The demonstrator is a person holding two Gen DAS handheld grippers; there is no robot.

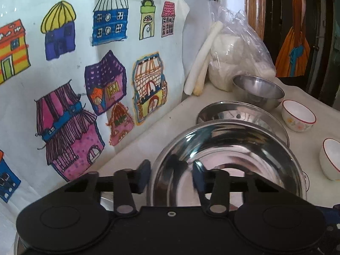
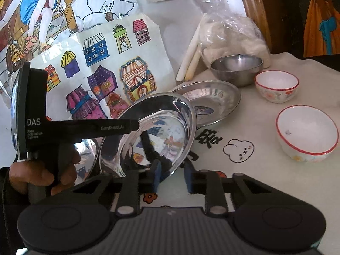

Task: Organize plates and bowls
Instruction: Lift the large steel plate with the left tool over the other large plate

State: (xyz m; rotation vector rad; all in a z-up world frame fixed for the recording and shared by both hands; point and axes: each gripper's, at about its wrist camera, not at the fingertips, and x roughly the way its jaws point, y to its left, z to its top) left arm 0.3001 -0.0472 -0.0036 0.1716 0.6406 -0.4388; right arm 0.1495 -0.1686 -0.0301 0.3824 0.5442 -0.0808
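A shiny steel plate (image 1: pixel 229 163) is tilted up off the table, its near rim between the fingers of my left gripper (image 1: pixel 170 176), which stand fairly wide apart around it. In the right wrist view the same plate (image 2: pixel 153 133) stands on edge, with my right gripper (image 2: pixel 173 177) straddling its lower rim, jaws partly open. A second steel plate (image 2: pixel 210 102) lies flat behind it, also in the left view (image 1: pixel 233 111). A steel bowl (image 2: pixel 237 68) stands at the back. Two white red-rimmed bowls (image 2: pixel 276 85) (image 2: pixel 307 131) stand at the right.
Children's house drawings (image 1: pixel 85 74) lean against the wall at left. A plastic bag of white stuff (image 2: pixel 231 36) and white sticks (image 2: pixel 190 57) sit at the back. The cream tablecloth (image 2: pixel 255 180) has printed rabbits. A third steel plate (image 2: pixel 87 155) lies at far left under my hand.
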